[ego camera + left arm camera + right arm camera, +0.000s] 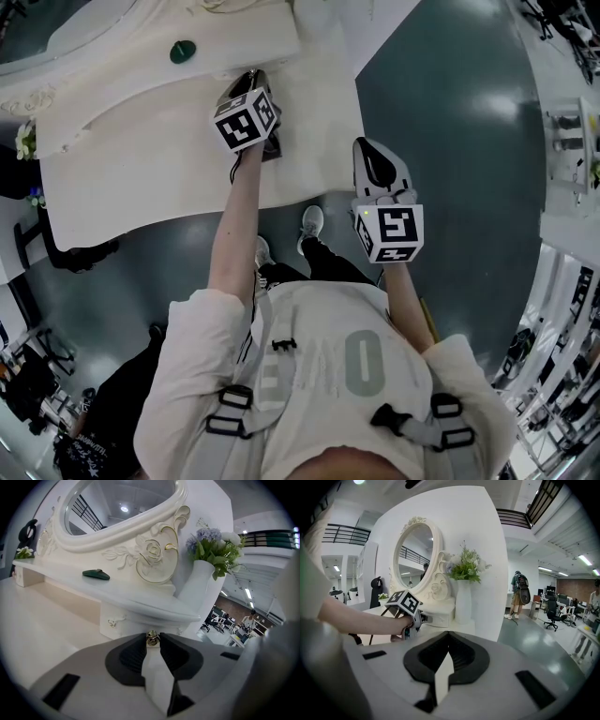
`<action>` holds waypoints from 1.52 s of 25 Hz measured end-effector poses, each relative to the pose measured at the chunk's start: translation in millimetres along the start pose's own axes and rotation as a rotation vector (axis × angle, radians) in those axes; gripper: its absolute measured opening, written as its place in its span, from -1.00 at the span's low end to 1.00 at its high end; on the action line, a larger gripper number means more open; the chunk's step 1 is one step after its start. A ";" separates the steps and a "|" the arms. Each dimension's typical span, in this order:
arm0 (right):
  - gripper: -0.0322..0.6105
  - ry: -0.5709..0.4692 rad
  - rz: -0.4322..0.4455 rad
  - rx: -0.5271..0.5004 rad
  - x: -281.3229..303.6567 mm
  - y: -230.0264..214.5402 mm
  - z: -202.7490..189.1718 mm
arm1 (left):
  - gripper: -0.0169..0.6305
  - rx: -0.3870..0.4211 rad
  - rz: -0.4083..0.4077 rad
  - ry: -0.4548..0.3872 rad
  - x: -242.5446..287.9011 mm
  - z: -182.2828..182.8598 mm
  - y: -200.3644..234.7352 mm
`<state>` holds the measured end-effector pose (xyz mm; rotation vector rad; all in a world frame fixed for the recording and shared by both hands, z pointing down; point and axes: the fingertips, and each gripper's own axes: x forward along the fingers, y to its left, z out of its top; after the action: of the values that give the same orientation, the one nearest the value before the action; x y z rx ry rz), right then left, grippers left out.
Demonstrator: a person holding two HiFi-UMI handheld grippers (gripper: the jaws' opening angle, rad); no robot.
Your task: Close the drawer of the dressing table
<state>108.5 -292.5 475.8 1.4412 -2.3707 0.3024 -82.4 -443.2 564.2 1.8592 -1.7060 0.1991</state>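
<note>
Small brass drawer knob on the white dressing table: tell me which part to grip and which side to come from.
Grip the small brass knob across its head, coming straight in from the front, fingers on either side. It juts out below the overhanging shelf of the white dressing table, so a frontal approach looks clearest. The left gripper is closed on it this way.

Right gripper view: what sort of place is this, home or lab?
Probably an open-plan lab or office hall, not a home: the dressing table stands on a glossy grey floor, with office chairs behind it and a mezzanine railing overhead.
</note>
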 end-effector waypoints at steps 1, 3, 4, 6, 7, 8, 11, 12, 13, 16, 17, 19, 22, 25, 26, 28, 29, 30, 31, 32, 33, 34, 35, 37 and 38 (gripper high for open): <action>-0.87 0.000 0.000 -0.002 0.0 -0.4 -0.2 | -0.64 0.003 0.001 0.000 1.5 1.1 0.7; -0.87 0.001 0.000 -0.004 -0.1 -0.7 0.1 | -0.64 0.008 0.006 0.000 3.8 3.3 2.1; -0.87 0.001 0.001 -0.005 -0.2 -0.9 0.4 | -0.64 0.010 0.010 0.001 4.4 4.0 2.7; -0.87 0.002 0.000 -0.006 -0.5 -1.8 0.7 | -0.64 0.013 0.016 0.004 4.7 4.5 2.8; -0.87 0.003 0.000 -0.006 -0.7 -2.4 0.8 | -0.64 0.013 0.017 0.004 4.7 4.5 2.5; -0.87 0.003 -0.001 -0.006 -0.8 -2.8 0.9 | -0.64 0.014 0.018 0.003 4.8 4.6 2.3; -0.87 0.000 -0.001 -0.007 -1.8 -2.6 1.3 | -0.64 0.018 0.025 0.002 4.7 4.5 2.4; -0.87 -0.001 -0.001 -0.008 -2.5 -2.3 1.6 | -0.64 0.018 0.026 0.003 4.7 4.4 2.5; -0.87 -0.003 -0.001 -0.008 -3.2 -2.0 1.9 | -0.64 0.016 0.025 0.005 4.7 4.4 2.6; -0.87 -0.009 0.002 -0.012 -6.2 -1.1 3.5 | -0.63 -0.009 0.011 0.007 3.5 5.3 1.9; -0.87 -0.012 0.003 -0.014 -7.5 -0.7 4.6 | -0.62 -0.011 0.009 0.006 1.8 6.2 1.6; -0.87 -0.020 0.005 -0.019 -9.9 0.4 8.1 | -0.55 0.001 0.010 0.001 -3.5 9.1 0.1; -0.87 -0.039 0.011 -0.030 -12.2 5.3 17.1 | -0.48 0.019 0.011 -0.015 -15.5 16.5 -0.9; -0.87 -0.068 0.024 -0.047 -14.0 16.9 29.1 | -0.47 0.053 0.013 -0.058 -35.7 31.4 -0.6; -0.87 -0.079 0.030 -0.054 -15.1 21.9 33.3 | -0.47 0.070 0.013 -0.081 -45.0 39.0 -1.1; -0.87 -0.101 0.043 -0.068 -17.5 33.8 42.7 | -0.47 0.111 0.009 -0.140 -67.8 59.0 -2.9; -0.87 -0.112 0.051 -0.074 -18.6 40.9 47.8 | -0.47 0.133 0.008 -0.176 -81.3 71.0 -3.7; -0.87 -0.123 0.060 -0.082 -19.7 48.9 53.0 | -0.47 0.157 0.009 -0.214 -96.4 83.9 -4.4; -0.87 -0.134 0.069 -0.089 -21.1 57.6 58.2 | -0.47 0.182 0.007 -0.254 -112.9 96.8 -5.2; -0.87 -0.145 0.080 -0.096 -22.8 66.8 63.3 | -0.48 0.206 0.004 -0.293 -130.7 109.4 -6.4; -0.87 -0.157 0.090 -0.103 -25.0 76.3 68.5 | -0.49 0.231 0.001 -0.332 -149.5 121.3 -7.8; -0.87 -0.169 0.099 -0.110 -27.4 86.0 73.7 | -0.51 0.255 -0.002 -0.371 -169.1 132.5 -9.2; -0.87 -0.182 0.108 -0.117 -30.1 96.0 78.9 | -0.53 0.278 -0.005 -0.408 -189.6 142.9 -10.4; -0.87 -0.208 0.128 -0.128 -36.3 117.4 89.3 | -0.55 0.317 -0.010 -0.480 -232.7 160.3 -11.5; -0.87 -0.221 0.138 -0.133 -39.8 128.6 94.1 | -0.55 0.333 -0.011 -0.514 -254.9 167.0 -11.4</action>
<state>-6.1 -234.4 373.5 1.3122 -2.6163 0.0182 -160.0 -311.6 300.3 2.3101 -2.1009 -0.0072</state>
